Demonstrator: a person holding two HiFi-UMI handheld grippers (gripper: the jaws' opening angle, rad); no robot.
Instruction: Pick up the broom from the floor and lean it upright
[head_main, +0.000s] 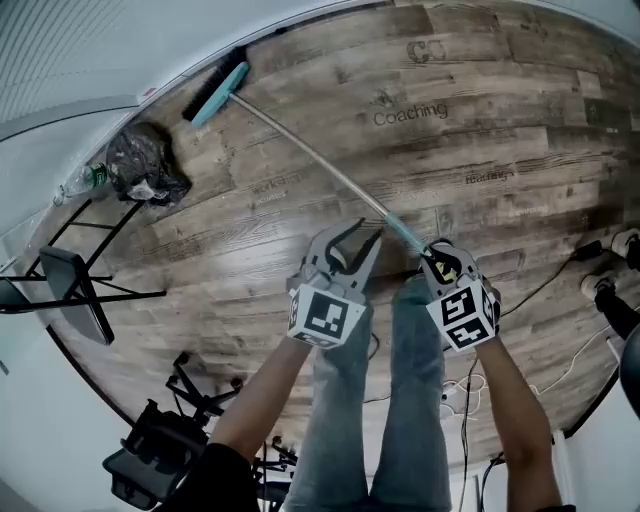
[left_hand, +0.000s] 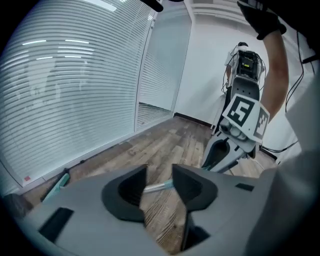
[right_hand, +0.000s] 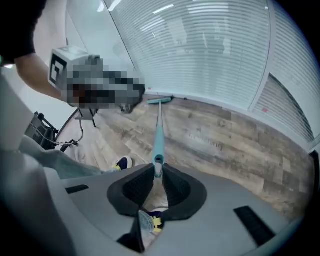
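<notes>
The broom lies slanted across the wood floor, its teal head (head_main: 215, 92) near the far wall and its metal handle (head_main: 310, 155) rising toward me. My right gripper (head_main: 438, 262) is shut on the teal grip end (right_hand: 158, 161), with a pad on each side of it. My left gripper (head_main: 362, 235) is beside it, a little further along the handle. In the left gripper view the handle (left_hand: 159, 186) crosses the gap just past the jaws, and the pads stand apart from it. The broom head (right_hand: 160, 100) stays on the floor.
A black rubbish bag (head_main: 148, 165) and a plastic bottle (head_main: 88, 180) lie by the wall on the left. A black folding stand (head_main: 70, 285) and an office chair base (head_main: 150, 450) are at the lower left. Cables (head_main: 530, 295) and shoes (head_main: 605, 270) sit on the right. Blinds (left_hand: 75, 85) cover the wall.
</notes>
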